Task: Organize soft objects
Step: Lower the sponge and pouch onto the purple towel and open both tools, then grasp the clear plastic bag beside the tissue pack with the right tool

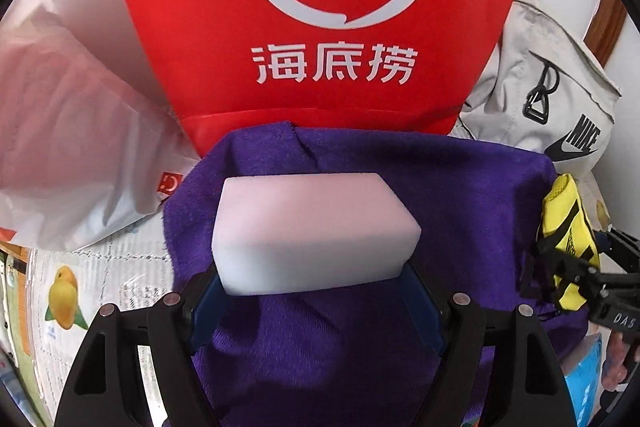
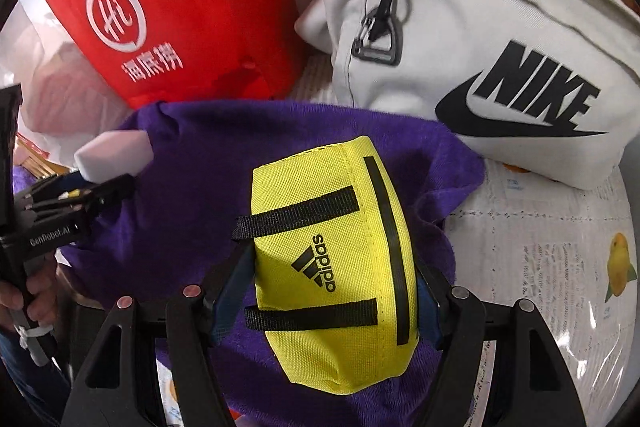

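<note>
Sponge block, white rectangular foam (image 1: 312, 231), is sitting crosswise between the blue pads of the left gripper (image 1: 316, 283), jaws standing fairly wide and pinching its two short ends; most of the block is hanging forward of the pads. Small yellow woven-nylon pouch with black straps and zip (image 2: 332, 267) is riding in the right gripper (image 2: 332, 287), jaws likewise wide and bearing on its two flanks, the bulk of it bulging beyond the pads. Both loads are hovering over a purple fleecy towel (image 1: 460, 203) that is lying rumpled on the fruit-printed plastic table cover (image 2: 560, 267). Risks, as I am judging them: the foam is compressing easily, so a light pinch at its near end could let it pivot or slip out; the pouch is slick and rounded, so it could squirm free if the jaws are easing. The two grippers are working close together, and they could be knocking each other over the towel. Just beyond the towel a red paper carrier bag with a white logo (image 1: 320, 27) is standing, and beside it a pale grey fabric backpack with black lettering (image 2: 480, 47); whether either is open I cannot tell, so a drop aimed at one could be landing outside. A translucent plastic bag (image 1: 60, 107) is lying left of the red one.
</note>
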`<control>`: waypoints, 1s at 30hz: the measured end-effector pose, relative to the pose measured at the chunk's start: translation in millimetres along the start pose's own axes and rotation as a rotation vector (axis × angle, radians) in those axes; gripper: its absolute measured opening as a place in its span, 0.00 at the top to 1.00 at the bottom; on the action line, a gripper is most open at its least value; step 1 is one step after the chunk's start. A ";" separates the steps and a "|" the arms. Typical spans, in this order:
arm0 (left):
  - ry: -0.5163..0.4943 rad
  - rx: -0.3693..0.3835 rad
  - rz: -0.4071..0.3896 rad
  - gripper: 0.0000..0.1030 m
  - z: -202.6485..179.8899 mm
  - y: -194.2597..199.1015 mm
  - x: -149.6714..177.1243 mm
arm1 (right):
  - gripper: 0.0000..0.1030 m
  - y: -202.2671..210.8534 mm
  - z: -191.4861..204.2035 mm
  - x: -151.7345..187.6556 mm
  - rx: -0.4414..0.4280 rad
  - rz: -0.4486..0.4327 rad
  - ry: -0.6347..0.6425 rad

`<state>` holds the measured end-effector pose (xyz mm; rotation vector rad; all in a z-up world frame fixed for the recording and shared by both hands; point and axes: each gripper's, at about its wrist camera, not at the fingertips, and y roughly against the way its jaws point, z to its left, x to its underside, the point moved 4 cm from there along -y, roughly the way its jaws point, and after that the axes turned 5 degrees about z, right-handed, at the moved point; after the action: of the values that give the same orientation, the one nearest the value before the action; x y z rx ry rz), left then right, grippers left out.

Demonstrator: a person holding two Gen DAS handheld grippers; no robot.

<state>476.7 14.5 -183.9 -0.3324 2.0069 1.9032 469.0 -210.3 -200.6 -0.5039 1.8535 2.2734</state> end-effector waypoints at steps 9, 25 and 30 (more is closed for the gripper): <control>0.010 0.001 0.057 0.22 -6.6 -18.7 -0.4 | 0.30 -11.8 -5.1 -2.9 -0.026 0.029 -0.026; 0.000 0.016 0.080 0.12 2.9 0.2 11.9 | 0.18 11.7 -8.6 6.3 -0.006 0.029 -0.036; -0.011 -0.016 0.067 0.12 -0.1 19.3 25.4 | 0.18 31.1 -7.3 15.2 0.027 0.005 -0.034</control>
<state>445.8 17.5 -176.7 -0.2619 2.0206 1.9585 445.6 -225.4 -178.8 -0.4534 1.8684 2.2433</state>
